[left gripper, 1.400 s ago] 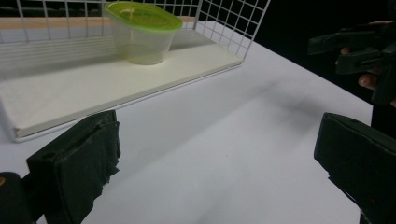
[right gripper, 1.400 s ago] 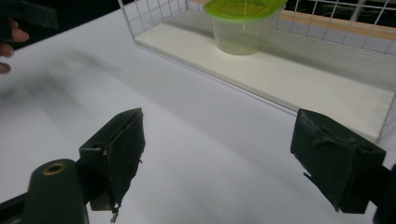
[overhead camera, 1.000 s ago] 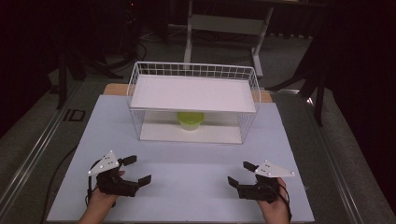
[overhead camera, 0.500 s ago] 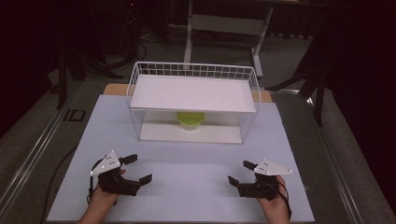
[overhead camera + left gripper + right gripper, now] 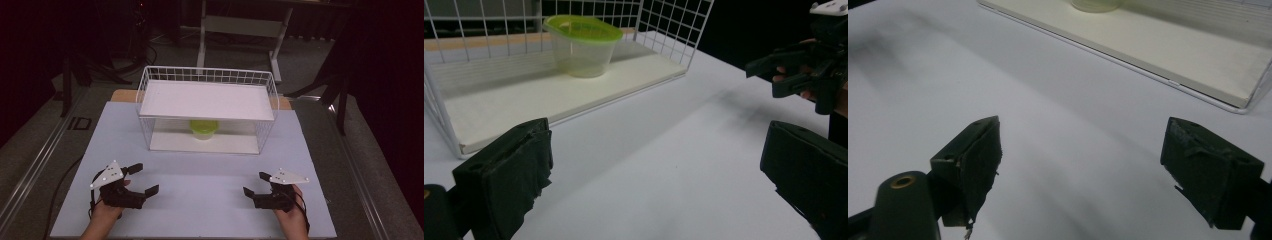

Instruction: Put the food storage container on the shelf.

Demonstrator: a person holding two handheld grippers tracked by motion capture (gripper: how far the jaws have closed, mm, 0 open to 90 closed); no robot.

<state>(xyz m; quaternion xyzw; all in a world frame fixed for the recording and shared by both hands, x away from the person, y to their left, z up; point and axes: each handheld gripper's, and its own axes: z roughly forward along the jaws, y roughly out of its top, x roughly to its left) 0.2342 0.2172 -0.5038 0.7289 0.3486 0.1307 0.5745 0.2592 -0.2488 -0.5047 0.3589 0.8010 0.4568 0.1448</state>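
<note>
A clear tub with a green lid [image 5: 203, 128] [image 5: 582, 45] stands on the lower shelf of a white wire rack [image 5: 207, 110] at the back of the table. My left gripper [image 5: 143, 178] [image 5: 656, 185] rests low at the near left of the white table, open and holding nothing. My right gripper [image 5: 255, 184] [image 5: 1082, 170] sits at the near right, also open and holding nothing. Both are well short of the rack. The right gripper [image 5: 796, 70] also appears at the far right of the left gripper view.
The rack has a white upper shelf [image 5: 207, 100] and a cream base board [image 5: 549, 90] [image 5: 1168, 50]. The white table top [image 5: 200, 185] spreads between the grippers and the rack. A dark floor and a grey stand [image 5: 240, 25] lie beyond the table.
</note>
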